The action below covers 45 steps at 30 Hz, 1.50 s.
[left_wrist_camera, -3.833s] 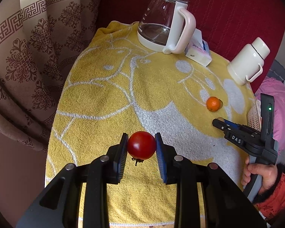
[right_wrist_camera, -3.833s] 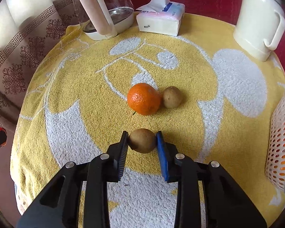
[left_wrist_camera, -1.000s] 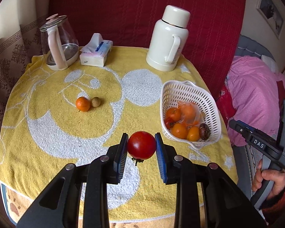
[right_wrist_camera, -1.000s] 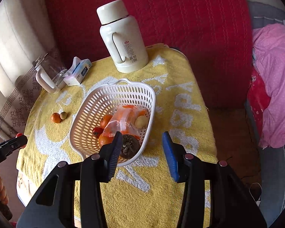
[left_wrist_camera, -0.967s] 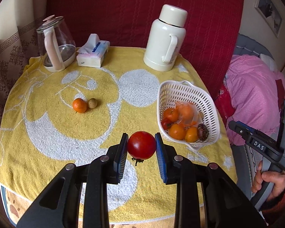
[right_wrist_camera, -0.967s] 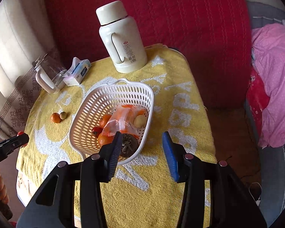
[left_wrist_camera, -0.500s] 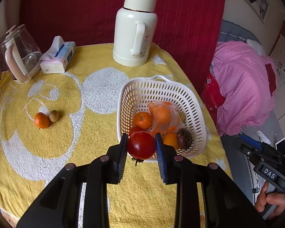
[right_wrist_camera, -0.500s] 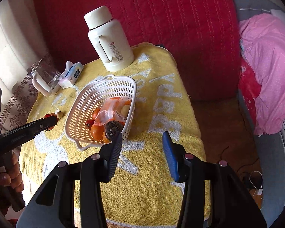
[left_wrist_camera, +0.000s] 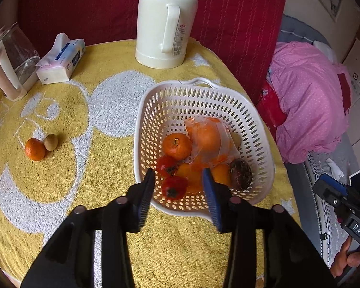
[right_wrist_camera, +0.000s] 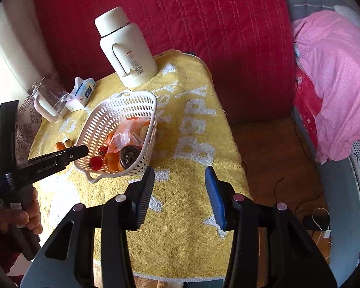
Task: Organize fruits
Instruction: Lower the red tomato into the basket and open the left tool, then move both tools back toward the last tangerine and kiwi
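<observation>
Legible writing: "DAS" on the right tool (left_wrist_camera: 343, 199) body at the right edge of the left wrist view; large white letters woven into the yellow towel (right_wrist_camera: 192, 129), partly readable as "BPA". The thermos (left_wrist_camera: 165, 21) carries a small red-marked label, text too small to read.

Left tool (left_wrist_camera: 178, 184) is now spread wide with nothing between its pads, above the near rim of the white basket (left_wrist_camera: 261, 129). Half a second ago it clamped the red tomato (left_wrist_camera: 174, 187); that tomato now lies inside the basket, near side, beside another tomato (left_wrist_camera: 166, 165).

Right tool is spread apart and empty, as before, off the counter's right side.

An orange (left_wrist_camera: 35, 146) and a kiwi (left_wrist_camera: 51, 142) sit touching, far left.
</observation>
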Motion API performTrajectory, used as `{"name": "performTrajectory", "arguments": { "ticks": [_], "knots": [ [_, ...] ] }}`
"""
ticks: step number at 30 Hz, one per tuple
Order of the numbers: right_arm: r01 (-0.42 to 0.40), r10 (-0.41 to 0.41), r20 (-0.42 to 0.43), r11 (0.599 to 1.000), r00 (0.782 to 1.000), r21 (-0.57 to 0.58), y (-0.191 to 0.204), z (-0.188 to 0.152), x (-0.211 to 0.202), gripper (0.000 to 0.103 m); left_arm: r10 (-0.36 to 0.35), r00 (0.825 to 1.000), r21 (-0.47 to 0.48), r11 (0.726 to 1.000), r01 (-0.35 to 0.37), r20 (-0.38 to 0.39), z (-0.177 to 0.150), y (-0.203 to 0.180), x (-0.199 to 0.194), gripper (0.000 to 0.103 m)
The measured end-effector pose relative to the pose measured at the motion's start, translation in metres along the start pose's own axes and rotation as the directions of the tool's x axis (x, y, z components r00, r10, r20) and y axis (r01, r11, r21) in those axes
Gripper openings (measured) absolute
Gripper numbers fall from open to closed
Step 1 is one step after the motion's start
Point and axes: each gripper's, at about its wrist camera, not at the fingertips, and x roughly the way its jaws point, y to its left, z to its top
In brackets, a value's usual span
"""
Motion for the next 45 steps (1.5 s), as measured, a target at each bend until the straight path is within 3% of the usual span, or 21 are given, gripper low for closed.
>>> {"name": "performTrajectory", "arguments": {
  "ticks": [8,14,16,21,24,35,45],
  "knots": [
    [-0.03,0.03,0.013,0.999,0.999,-0.014,0.015,0.005,0.003,0.045,0.031,0.999,-0.038,0.999,-0.029,0.039,0.003,0.022,-0.023,0.055],
    [-0.053,0.053,0.027,0.998,0.998,-0.026,0.03,0.01,0.005,0.045,0.079,0.994,-0.095,0.993,-0.072,0.07,0.004,0.048,-0.046,0.068],
    [-0.056,0.057,0.035,0.998,0.998,-0.028,0.035,0.013,0.006,0.057,0.099,0.992,-0.113,0.989,-0.09,0.079,0.002,0.057,-0.054,0.076],
    [-0.068,0.07,0.053,0.997,0.996,-0.043,0.049,0.016,0.007,0.061,0.14,0.986,-0.163,0.979,-0.123,0.092,-0.007,0.078,-0.075,0.084],
    [-0.075,0.078,0.065,0.996,0.995,-0.05,0.059,0.018,0.007,0.069,0.161,0.983,-0.194,0.971,-0.141,0.092,-0.015,0.092,-0.084,0.084],
    [-0.126,0.133,0.065,0.987,0.989,-0.104,0.111,0.016,0.014,0.07,0.234,0.969,-0.269,0.941,-0.206,0.077,-0.041,0.147,-0.112,0.087],
    [-0.2,0.212,0.042,0.961,0.976,-0.191,0.189,0.015,0.027,0.07,0.276,0.959,-0.326,0.915,-0.239,0.071,-0.065,0.203,-0.145,0.087]
  ]
}}
